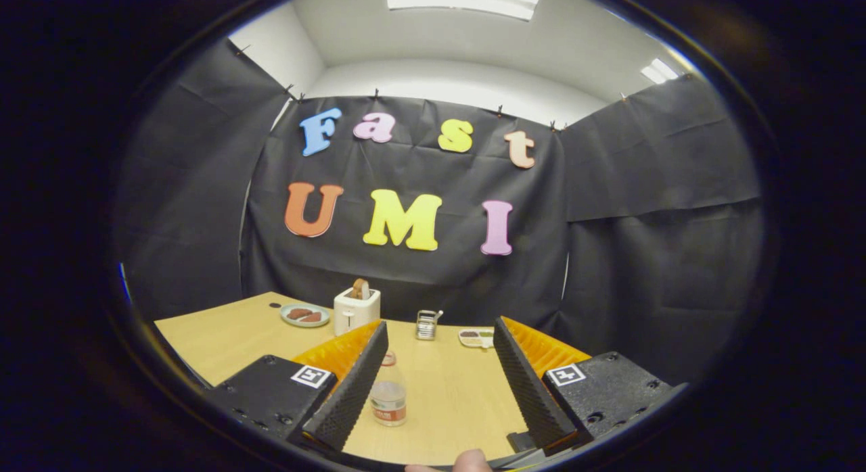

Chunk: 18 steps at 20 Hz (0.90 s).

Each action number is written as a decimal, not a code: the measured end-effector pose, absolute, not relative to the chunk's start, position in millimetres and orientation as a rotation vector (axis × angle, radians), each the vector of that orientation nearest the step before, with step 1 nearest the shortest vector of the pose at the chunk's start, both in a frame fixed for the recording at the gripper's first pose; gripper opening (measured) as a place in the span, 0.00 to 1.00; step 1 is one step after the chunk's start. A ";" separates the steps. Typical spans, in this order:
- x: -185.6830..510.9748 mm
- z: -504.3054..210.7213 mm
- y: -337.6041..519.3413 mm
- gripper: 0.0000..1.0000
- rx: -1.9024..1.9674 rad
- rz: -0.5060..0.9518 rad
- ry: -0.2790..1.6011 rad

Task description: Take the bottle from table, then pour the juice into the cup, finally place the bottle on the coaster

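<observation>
Two fingers of the gripper point(440, 377) are standing wide apart, gripping nothing. Far left, a plate point(305, 315) is sitting beside a white toaster point(356, 309). The bottle point(388, 394) is standing upright on the wooden table point(460, 397), between the fingers, close against the left one. Beyond, a small metal rack point(426, 324) and a little tray point(476, 337) are resting.

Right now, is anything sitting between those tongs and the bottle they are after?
Nothing visible blocks it. The tongs are open, and the bottle stands upright on the table between the fingers, close beside the left one. The toaster and the small rack stand farther back.
</observation>
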<state>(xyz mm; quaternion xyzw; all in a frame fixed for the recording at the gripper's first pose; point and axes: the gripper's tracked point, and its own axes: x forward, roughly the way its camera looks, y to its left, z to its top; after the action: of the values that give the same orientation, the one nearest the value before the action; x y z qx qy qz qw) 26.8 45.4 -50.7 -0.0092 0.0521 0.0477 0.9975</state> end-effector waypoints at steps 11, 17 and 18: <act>39.9 -157.3 87.6 1.00 -0.004 0.205 0.336; 47.7 -224.2 103.9 1.00 -0.001 0.233 0.460; 50.9 -232.2 105.2 1.00 -0.002 0.234 0.471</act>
<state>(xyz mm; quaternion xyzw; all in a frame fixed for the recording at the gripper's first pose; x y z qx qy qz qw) 50.9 105.2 -232.2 -0.0012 0.2329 0.1156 0.9656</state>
